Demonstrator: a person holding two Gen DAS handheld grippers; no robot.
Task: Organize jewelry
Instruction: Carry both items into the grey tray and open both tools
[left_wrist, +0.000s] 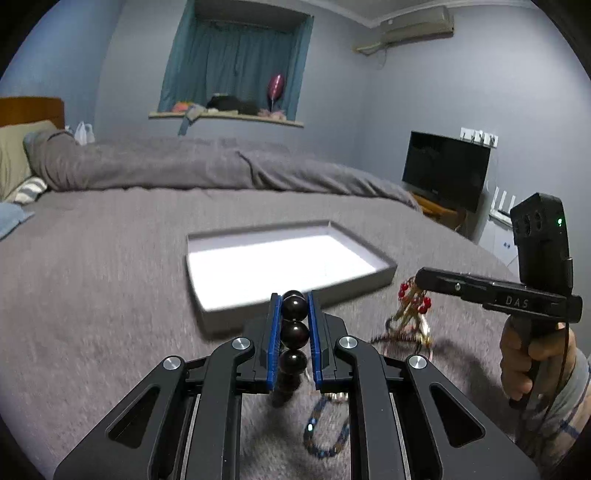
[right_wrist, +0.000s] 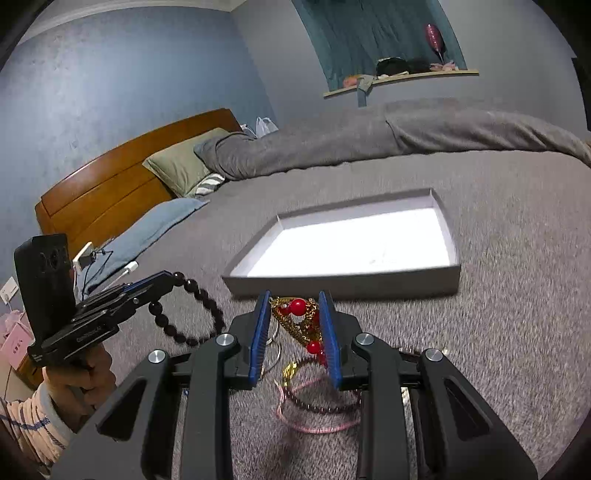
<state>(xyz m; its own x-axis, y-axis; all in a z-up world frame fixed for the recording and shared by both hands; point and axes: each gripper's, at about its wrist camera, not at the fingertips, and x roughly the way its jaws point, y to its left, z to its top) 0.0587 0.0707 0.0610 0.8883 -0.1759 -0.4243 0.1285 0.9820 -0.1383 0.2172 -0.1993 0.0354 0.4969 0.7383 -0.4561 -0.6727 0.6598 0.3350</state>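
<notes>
Bead bracelet (left_wrist: 294, 334) clamped in left gripper (left_wrist: 292, 299) | gold-red ornament (right_wrist: 298, 320) in right gripper (right_wrist: 295, 301)

Both wrist cameras are looking forward along their fingers, hovering low and near over the bed (left_wrist: 110, 277), facing the far window; both are sharing the box (left_wrist: 384, 275) (right_wrist: 454, 277).

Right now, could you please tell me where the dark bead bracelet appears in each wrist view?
Left wrist view: the dark bead bracelet sits bottom centre, clamped between the left gripper fingers.
Right wrist view: the bracelet hangs at left, below middle.
Shared landmark: the shallow grey tray just beyond.
</notes>
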